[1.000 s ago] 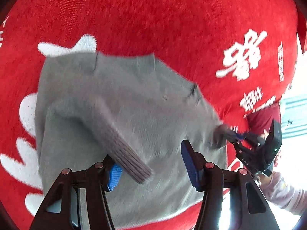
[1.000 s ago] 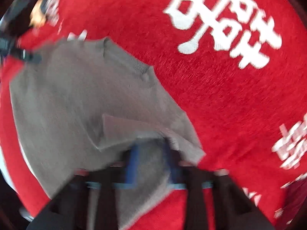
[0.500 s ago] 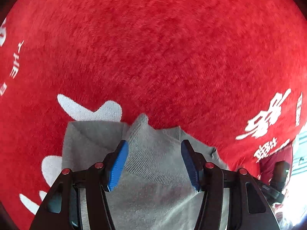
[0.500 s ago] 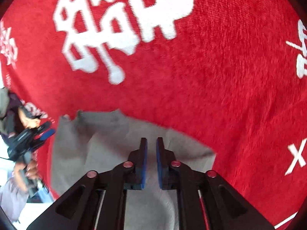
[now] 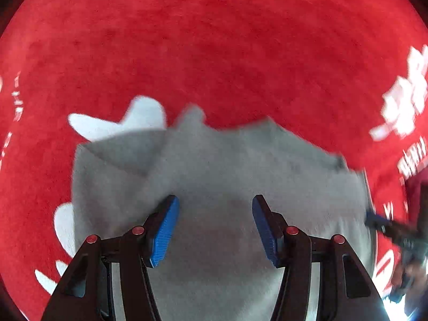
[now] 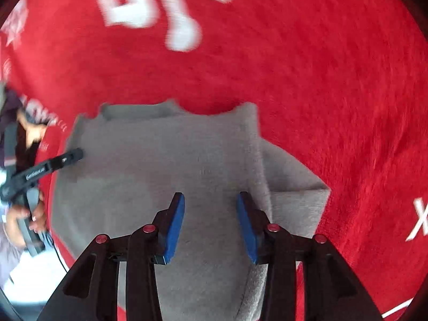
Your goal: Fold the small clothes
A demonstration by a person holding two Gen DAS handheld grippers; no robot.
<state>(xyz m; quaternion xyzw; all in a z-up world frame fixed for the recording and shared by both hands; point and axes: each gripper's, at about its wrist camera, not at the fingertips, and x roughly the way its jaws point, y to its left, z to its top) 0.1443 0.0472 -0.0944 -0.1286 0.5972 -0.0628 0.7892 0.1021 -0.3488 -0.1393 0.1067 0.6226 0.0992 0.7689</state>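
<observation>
A small grey knit sweater [image 5: 227, 176] lies on a red cloth, both sleeves folded in over its body. My left gripper [image 5: 214, 214] is open and empty just above the sweater's middle. In the right wrist view the same sweater [image 6: 165, 160] lies with its neckline at the far edge and a folded sleeve [image 6: 291, 187] at the right. My right gripper [image 6: 211, 214] is open and empty above the sweater's lower part. The left gripper also shows in the right wrist view [image 6: 69, 156] at the sweater's left edge, held by a hand.
The red cloth [image 5: 214, 53] with white printed characters [image 6: 149, 5] covers the whole surface. The person's hand [image 6: 24, 214] and body are at the left edge of the right wrist view. The other gripper [image 5: 388, 227] shows blurred at the right of the left wrist view.
My right gripper has opened and let go of the sweater fabric. Both grippers have drawn back, so more of the folded sweater shows. The left stays open.
</observation>
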